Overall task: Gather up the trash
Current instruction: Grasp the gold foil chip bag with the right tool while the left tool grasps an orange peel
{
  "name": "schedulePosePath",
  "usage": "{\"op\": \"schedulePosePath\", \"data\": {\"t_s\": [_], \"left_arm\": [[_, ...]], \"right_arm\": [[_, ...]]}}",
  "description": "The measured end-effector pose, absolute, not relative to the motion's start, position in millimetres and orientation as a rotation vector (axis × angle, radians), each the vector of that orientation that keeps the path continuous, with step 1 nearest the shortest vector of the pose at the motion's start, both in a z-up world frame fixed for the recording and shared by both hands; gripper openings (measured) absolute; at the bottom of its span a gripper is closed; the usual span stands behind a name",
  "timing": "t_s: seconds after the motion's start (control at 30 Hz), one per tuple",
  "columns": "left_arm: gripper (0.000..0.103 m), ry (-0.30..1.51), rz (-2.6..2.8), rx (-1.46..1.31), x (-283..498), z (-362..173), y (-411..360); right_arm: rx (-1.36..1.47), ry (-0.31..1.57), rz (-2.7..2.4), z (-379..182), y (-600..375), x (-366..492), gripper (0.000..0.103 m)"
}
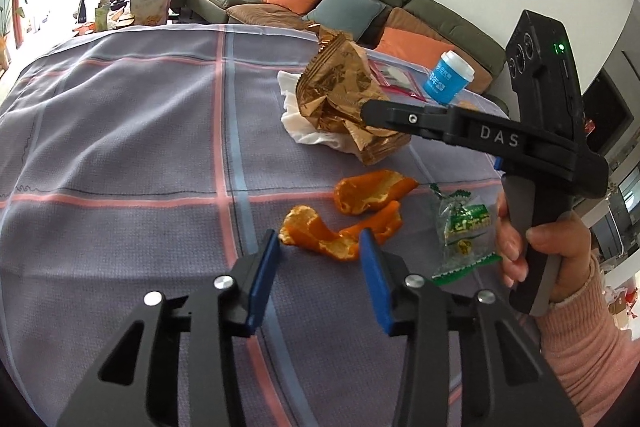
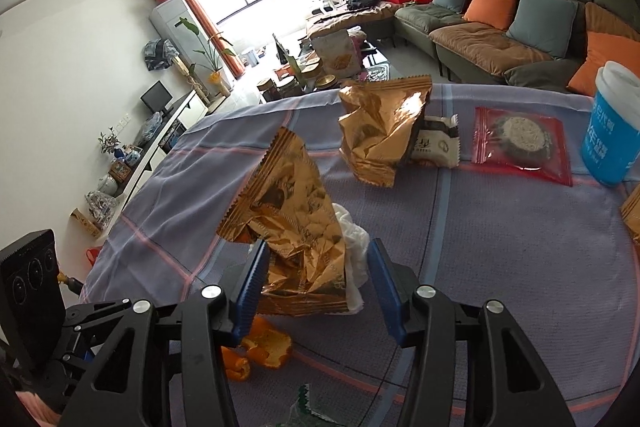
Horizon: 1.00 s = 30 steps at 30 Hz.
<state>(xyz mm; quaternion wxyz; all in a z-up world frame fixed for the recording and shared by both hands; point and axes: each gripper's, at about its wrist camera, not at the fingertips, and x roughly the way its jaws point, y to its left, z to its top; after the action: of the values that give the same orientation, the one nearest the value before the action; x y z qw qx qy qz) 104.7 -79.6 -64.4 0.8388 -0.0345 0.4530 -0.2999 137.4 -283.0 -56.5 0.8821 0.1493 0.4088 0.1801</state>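
The trash lies in a loose cluster on the table [image 1: 120, 155], which is covered with a grey-blue cloth crossed by pink and blue stripes. Nearest the left tool [image 1: 320, 259] is a curl of orange peel [image 1: 320, 235], its near end lying just between the tips of the blue pads; the jaws stand part-way spread and I cannot see either pad pressing on it. A second piece of peel [image 1: 372, 191] sits just behind, and a clear green-printed candy wrapper [image 1: 464, 231] lies to the right of both.

Further back, a crumpled gold foil wrapper [image 2: 292, 227] rests on a wad of white tissue [image 2: 356, 235]. The right tool [image 2: 316, 267] has its jaws on either side of this pair, half spread; the left pad looks to touch the foil, the right pad stands clear of the tissue. A hand [image 1: 560, 247] in a pink sleeve holds its grip.

Beyond are another gold wrapper [image 2: 380, 131], a small white snack packet [image 2: 436, 143], a red-edged packet with a round cake [image 2: 520, 143] and a blue cup with a white lid [image 2: 612, 123]. A green sofa [image 2: 500, 27] with orange and blue cushions stands behind.
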Motion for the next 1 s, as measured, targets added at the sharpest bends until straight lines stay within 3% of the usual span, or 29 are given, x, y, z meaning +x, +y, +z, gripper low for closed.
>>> {"op": "schedulePosePath", "data": {"t_s": [0.03,0.07,0.2,0.53,0.57,0.63,0.83,0.97,1.0], "left_arm": [[0.037,0.955,-0.632,-0.071,104.5,-64.2,-79.3],[0.026,0.960,-0.633,-0.068,104.7,-65.1,-79.3],[0.025,0.955,-0.634,-0.076,105.4,-65.8,-77.8],[0.019,0.931,-0.646,-0.084,97.0,-62.6,-72.8],[0.017,0.926,-0.648,-0.087,95.8,-61.4,-71.5],[0.002,0.919,-0.660,-0.092,93.5,-58.9,-69.7],[0.005,0.930,-0.675,-0.112,90.2,-56.5,-65.9],[0.039,0.942,-0.654,-0.109,95.8,-60.6,-67.8],[0.043,0.945,-0.652,-0.112,98.0,-61.1,-69.0]], "right_arm": [[0.305,0.852,0.375,-56.6,-282.8,136.6,0.041],[0.301,0.852,0.372,-56.7,-283.1,135.8,0.038],[0.307,0.851,0.372,-56.2,-283.7,133.5,0.017],[0.315,0.785,0.378,-42.0,-291.9,120.3,0.011],[0.315,0.778,0.378,-39.8,-291.9,119.4,0.011],[0.319,0.764,0.382,-36.3,-292.6,116.0,0.010],[0.330,0.735,0.392,-28.1,-291.7,110.1,0.010],[0.346,0.733,0.396,-28.4,-291.5,108.7,0.010],[0.353,0.733,0.398,-29.0,-292.0,108.7,0.010]]}}
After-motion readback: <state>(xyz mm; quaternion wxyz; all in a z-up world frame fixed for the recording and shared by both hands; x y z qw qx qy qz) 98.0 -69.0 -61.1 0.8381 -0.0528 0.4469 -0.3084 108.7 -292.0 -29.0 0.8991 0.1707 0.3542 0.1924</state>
